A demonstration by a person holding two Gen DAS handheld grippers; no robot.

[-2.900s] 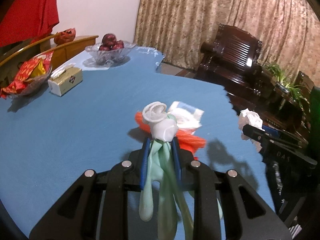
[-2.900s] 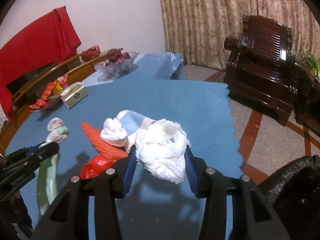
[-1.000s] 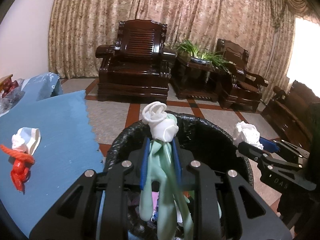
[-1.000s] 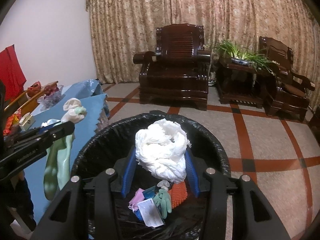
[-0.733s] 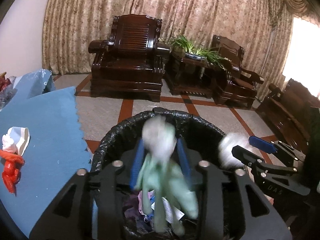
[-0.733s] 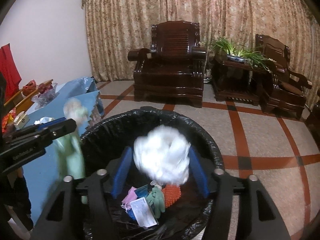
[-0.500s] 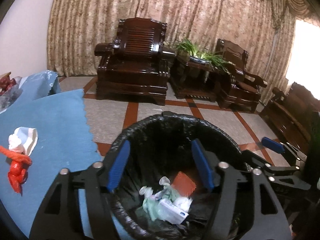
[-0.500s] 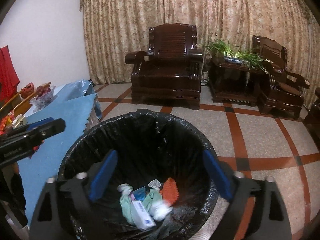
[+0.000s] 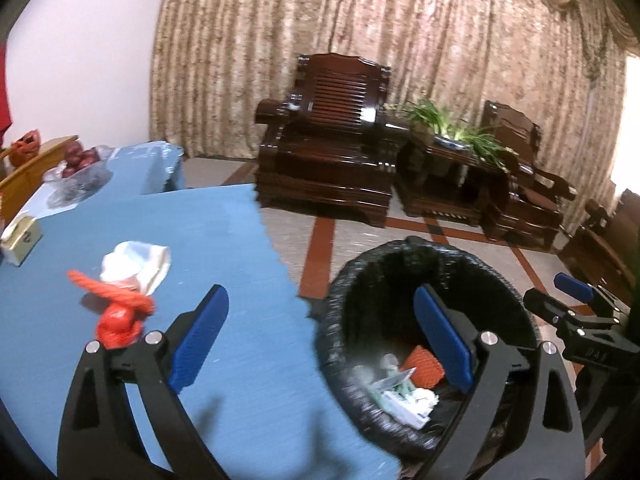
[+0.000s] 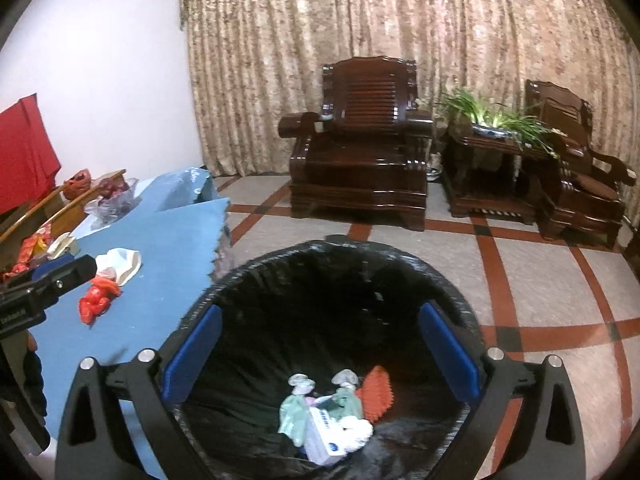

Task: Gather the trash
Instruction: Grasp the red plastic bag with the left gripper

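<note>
Trash remains on the blue tablecloth (image 9: 224,240): red netting (image 9: 118,316) touching a white wrapper (image 9: 136,266). Left gripper (image 9: 320,336), jaws opening and empty, and right gripper (image 10: 320,350), wide and empty, hover by the black-lined bin (image 10: 400,276). A careless pinch could snag cloth.

Blue table (image 9: 224,240): red bag (image 9: 120,324), paper cup (image 9: 136,266).
</note>
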